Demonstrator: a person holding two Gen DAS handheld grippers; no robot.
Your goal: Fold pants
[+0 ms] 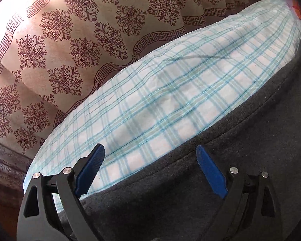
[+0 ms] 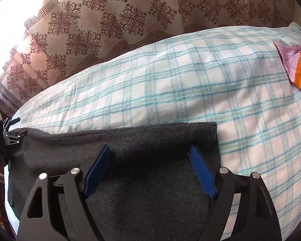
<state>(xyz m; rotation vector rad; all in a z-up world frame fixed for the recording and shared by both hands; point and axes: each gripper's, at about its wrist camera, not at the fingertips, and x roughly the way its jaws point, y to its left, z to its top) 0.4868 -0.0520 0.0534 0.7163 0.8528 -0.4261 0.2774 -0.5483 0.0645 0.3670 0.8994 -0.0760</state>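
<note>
Dark grey pants (image 1: pixel 220 140) lie flat on a bed with a blue-and-white plaid sheet (image 1: pixel 170 92). In the left wrist view my left gripper (image 1: pixel 150 147) hangs open over the pants' far edge, where grey cloth meets the sheet; nothing is between its blue pads. In the right wrist view the pants (image 2: pixel 70 146) form a wide folded slab with a square far-right corner. My right gripper (image 2: pixel 149 147) stands open just above that slab, its pads apart and holding nothing. My left gripper (image 2: pixel 10 132) shows small at the pants' far-left end.
A beige curtain (image 2: pixel 130 20) with dark red ornaments hangs behind the bed. A pink, orange and red cloth (image 2: pixel 297 70) lies on the sheet (image 2: pixel 190 84) at the right. Bare plaid sheet stretches beyond and to the right of the pants.
</note>
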